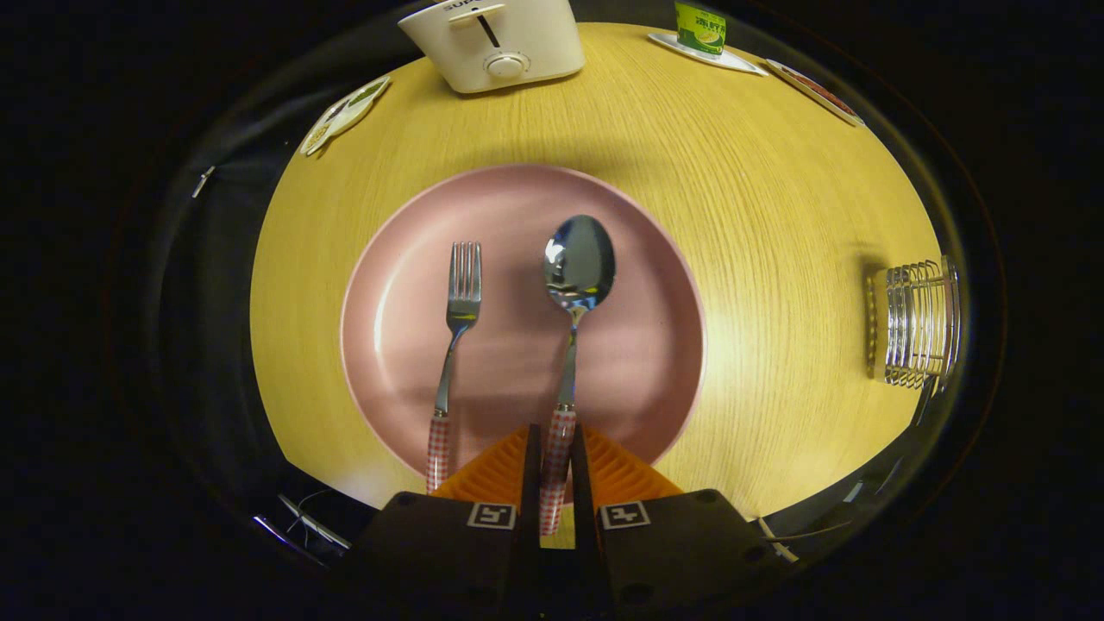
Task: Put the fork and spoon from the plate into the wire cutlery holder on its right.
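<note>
- The gripper [552, 470] has its fingers drawn in close on the checked handle of the spoon [576, 285]; both pads appear to press its sides, so the jaws are pinching the spoon near the handle's end.
- The spoon lies on the pink plate [642, 362], bowl toward 12 o'clock, handle running back to 6 o'clock over the plate's near rim and between the fingers.
- The fork [457, 336] lies just beside it at 9 o'clock, parallel, tines at 12 o'clock, handle also overhanging the near rim. It is apart from the fingers.
- The holder [916, 323] stands on the table [776, 198] at 3 o'clock of the plate, well apart from it and empty as far as can be seen.
- Handling, as a judgement: the spoon is stiff, light and bowl-heavy, with a polished, slippery steel neck. Held at the handle's far end it may droop or swivel, so a firm squeeze on the patterned grip suits it best.
- The fork should take the same grip on its handle, not the thin neck.
- A toaster [493, 43] sits beyond the plate at 12 o'clock.
</note>
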